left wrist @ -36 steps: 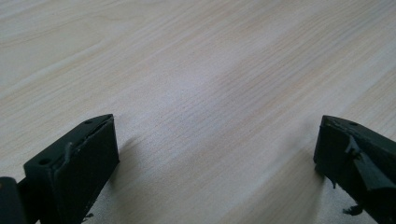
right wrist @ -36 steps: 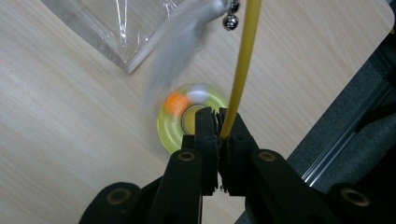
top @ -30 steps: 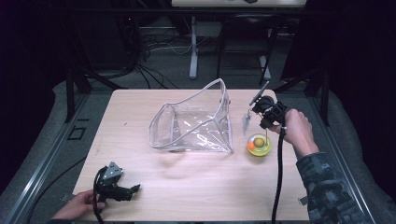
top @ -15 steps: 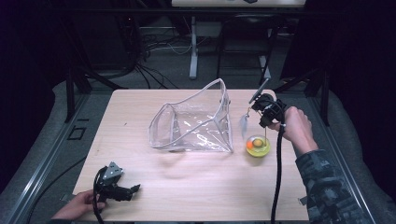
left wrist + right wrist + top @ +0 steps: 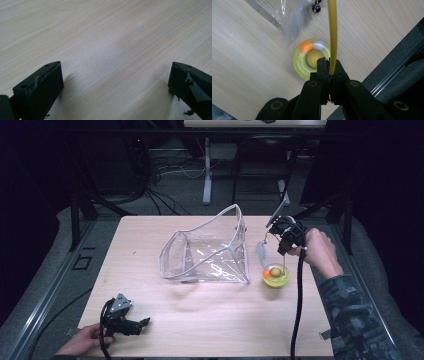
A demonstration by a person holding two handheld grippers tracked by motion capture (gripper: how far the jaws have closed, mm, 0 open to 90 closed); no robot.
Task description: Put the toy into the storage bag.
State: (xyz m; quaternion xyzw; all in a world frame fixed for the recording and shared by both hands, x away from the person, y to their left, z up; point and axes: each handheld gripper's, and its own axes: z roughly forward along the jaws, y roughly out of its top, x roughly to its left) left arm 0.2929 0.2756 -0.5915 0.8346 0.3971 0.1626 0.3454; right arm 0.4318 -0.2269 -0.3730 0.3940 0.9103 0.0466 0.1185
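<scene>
Feather [image 5: 261,254] lower beside round yellow toy [image 5: 275,276]

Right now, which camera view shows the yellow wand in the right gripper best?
The right gripper view: the yellow wand rises clearly from the shut right gripper, with its grey feather over the yellow spinner toy. The high view gives a thin, small line. The left gripper view looks at the table.
</scene>
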